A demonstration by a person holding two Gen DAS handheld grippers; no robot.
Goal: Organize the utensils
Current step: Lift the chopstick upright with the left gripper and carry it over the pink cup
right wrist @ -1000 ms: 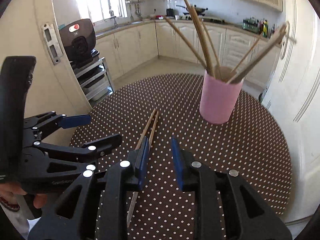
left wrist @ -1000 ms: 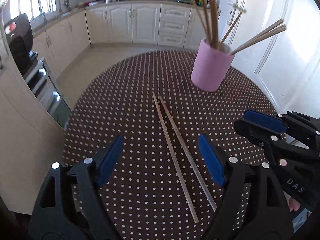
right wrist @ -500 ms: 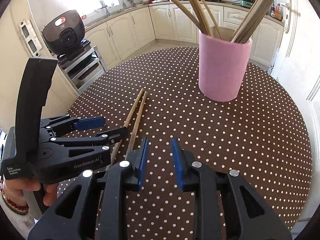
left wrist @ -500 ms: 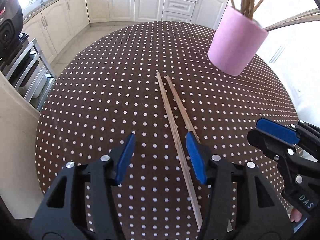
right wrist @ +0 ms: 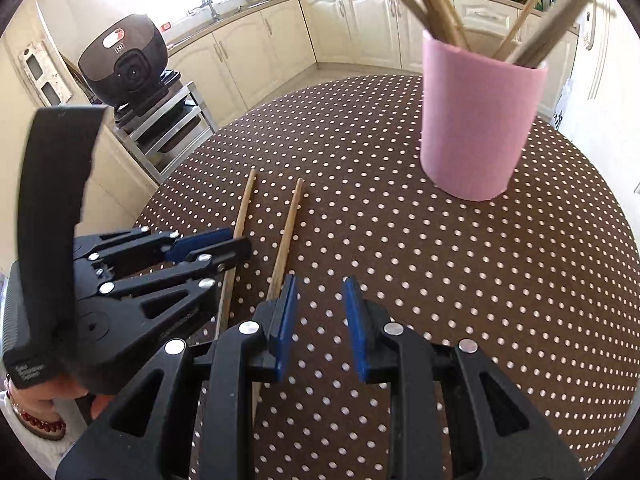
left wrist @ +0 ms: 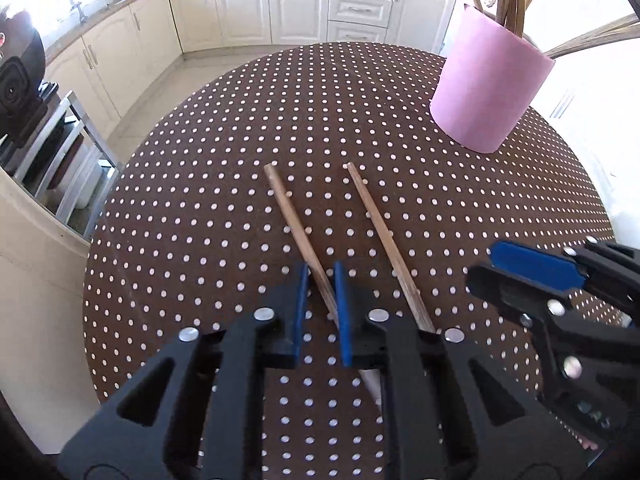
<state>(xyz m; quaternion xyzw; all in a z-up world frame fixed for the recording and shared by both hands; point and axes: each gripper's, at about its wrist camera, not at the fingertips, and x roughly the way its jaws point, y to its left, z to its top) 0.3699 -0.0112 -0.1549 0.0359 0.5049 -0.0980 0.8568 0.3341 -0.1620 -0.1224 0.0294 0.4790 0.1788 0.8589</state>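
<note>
Two wooden chopsticks lie on the brown dotted table [left wrist: 200, 200]. My left gripper [left wrist: 321, 280] is shut on the left chopstick [left wrist: 292, 216], also seen in the right wrist view [right wrist: 243, 216]. The right chopstick [left wrist: 380, 228] lies beside it, apart, and shows in the right wrist view [right wrist: 289, 224]. My right gripper [right wrist: 320, 292] is open and empty, just right of that chopstick; it shows in the left wrist view [left wrist: 532, 268]. A pink cup [left wrist: 488, 88] holding several chopsticks stands at the far right, also in the right wrist view [right wrist: 480, 120].
The round table's edge [left wrist: 104, 184] curves close on the left. A metal rack with a black appliance [right wrist: 128, 64] stands beside the table. Cream kitchen cabinets [left wrist: 280, 4] line the far wall.
My left gripper has moved down and forward and shut on the left chopstick. The two chopsticks now lie further apart. The right gripper has moved closer to the cup.
</note>
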